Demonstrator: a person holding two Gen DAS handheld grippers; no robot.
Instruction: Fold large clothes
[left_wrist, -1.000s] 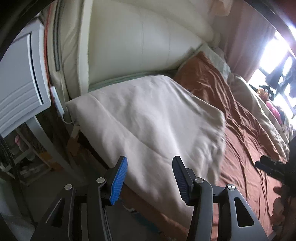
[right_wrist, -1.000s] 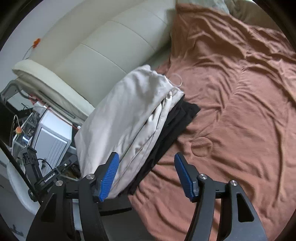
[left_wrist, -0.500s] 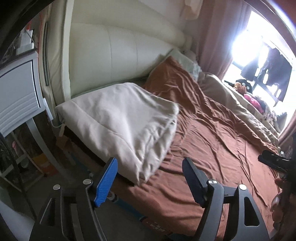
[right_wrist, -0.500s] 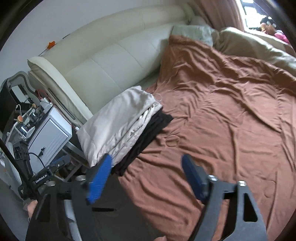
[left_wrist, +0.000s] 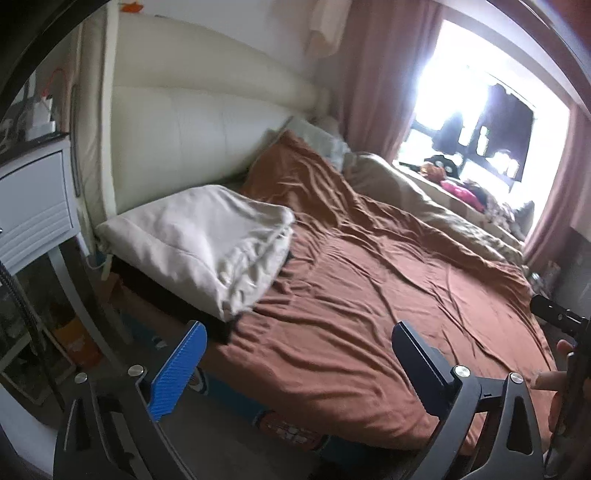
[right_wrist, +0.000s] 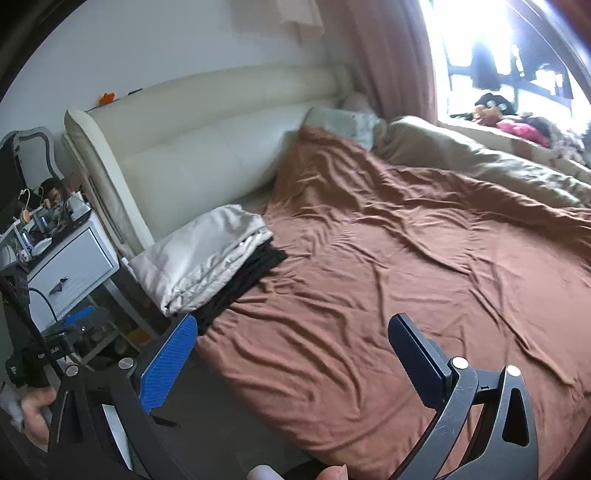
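A folded cream garment (left_wrist: 207, 240) lies on a folded black garment (right_wrist: 251, 277) at the near left corner of the bed, by the headboard. It also shows in the right wrist view (right_wrist: 207, 254). My left gripper (left_wrist: 295, 365) is open and empty, held off the bed's near edge, well back from the stack. My right gripper (right_wrist: 291, 362) is open and empty, also back from the bed's edge. The brown sheet (left_wrist: 369, 295) covers the bed.
A cream padded headboard (right_wrist: 207, 155) stands behind the stack. A white nightstand (right_wrist: 70, 266) with clutter on top is left of the bed. A beige duvet (right_wrist: 480, 166) lies along the far side, below a bright window (left_wrist: 472, 118) with pink curtains.
Both grippers have pulled back from the folded stack and opened wider. The views now take in the whole bed and the window.
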